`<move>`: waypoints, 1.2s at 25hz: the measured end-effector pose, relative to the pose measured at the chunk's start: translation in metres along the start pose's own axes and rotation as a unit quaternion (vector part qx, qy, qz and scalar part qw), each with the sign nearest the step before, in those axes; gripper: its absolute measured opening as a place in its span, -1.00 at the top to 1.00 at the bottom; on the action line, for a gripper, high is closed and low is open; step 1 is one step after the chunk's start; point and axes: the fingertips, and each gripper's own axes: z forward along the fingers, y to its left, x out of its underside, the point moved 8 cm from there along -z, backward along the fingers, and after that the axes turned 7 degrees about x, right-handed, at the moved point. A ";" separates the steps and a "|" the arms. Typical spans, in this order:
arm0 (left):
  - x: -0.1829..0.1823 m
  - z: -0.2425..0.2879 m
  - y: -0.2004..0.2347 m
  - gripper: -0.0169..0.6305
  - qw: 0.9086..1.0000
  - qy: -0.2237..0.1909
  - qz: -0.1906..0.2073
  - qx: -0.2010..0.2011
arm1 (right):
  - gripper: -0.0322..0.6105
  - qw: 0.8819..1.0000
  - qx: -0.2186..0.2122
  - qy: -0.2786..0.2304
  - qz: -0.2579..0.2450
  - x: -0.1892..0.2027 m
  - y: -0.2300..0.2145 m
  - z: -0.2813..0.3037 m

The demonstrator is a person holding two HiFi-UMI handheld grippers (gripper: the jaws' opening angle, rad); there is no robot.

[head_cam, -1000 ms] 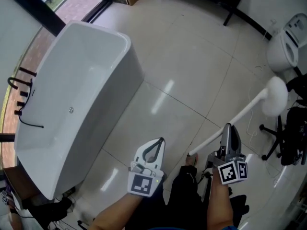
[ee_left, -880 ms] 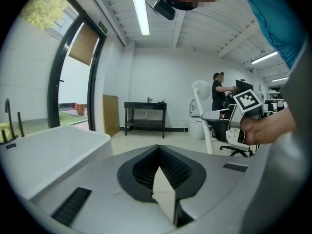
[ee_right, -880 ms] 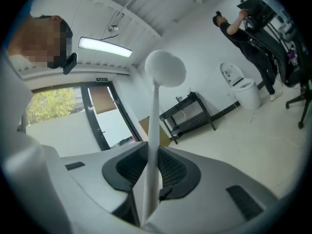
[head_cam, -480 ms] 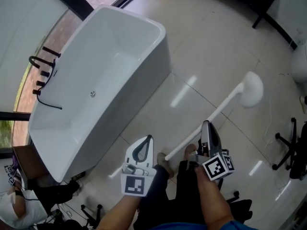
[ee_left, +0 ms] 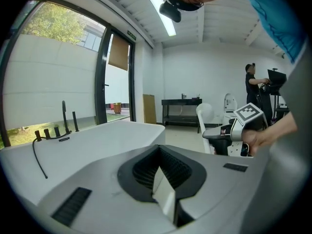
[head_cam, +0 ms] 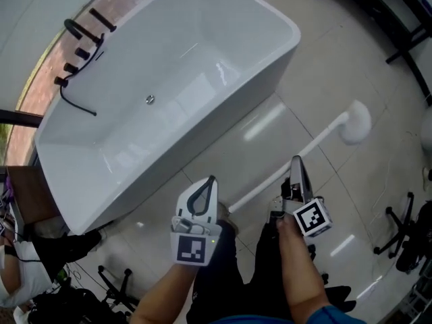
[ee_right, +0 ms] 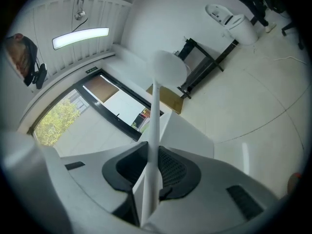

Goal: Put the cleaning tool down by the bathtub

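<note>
While the right gripper (head_cam: 295, 162) clamps its jaws tight on the thin white handle of the cleaning tool (head_cam: 317, 139), a person stands on the glossy tiled floor (head_cam: 324, 66) beside a white freestanding bathtub (head_cam: 175, 59). Seen from the head view, the tool is carried above the tiles. Its handle slants from near the person's shoe (head_cam: 225, 211) up and to the right, and its round white head (head_cam: 356, 122) hangs beyond the tub's near corner, apart from the tub wall. The right gripper view looks straight along the handle (ee_right: 155, 130), which runs out between the two closed jaws to the pale head (ee_right: 168, 67), with a black table (ee_right: 204, 65) and a toilet (ee_right: 229, 16) behind it.

Nearer the tub, the left gripper (head_cam: 209, 179) is held out just left of the tool's near end without touching it. Its own view shows the jaws pressed together with nothing between them (ee_left: 161, 179).

A black faucet (head_cam: 77, 29) with a trailing hose stands at the tub's far rim. A second person (ee_left: 251, 82) stands at the back of the room.
</note>
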 end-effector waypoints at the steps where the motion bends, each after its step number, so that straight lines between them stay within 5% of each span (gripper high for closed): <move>1: 0.005 -0.007 0.013 0.97 1.000 0.001 -0.002 -0.002 | 0.62 1.000 0.004 0.005 0.003 0.014 0.006 0.007; 10: 0.063 -0.034 0.077 0.97 1.000 0.024 -0.004 -0.007 | 0.62 0.995 0.017 0.041 0.085 0.122 0.026 0.069; 15: 0.090 -0.027 0.095 0.97 0.998 0.037 -0.038 -0.028 | 0.63 0.992 0.033 0.071 0.101 0.156 0.016 0.103; 30: 0.271 0.044 0.150 0.97 0.992 0.068 -0.062 -0.092 | 0.63 0.977 0.115 0.104 0.147 0.280 -0.120 0.235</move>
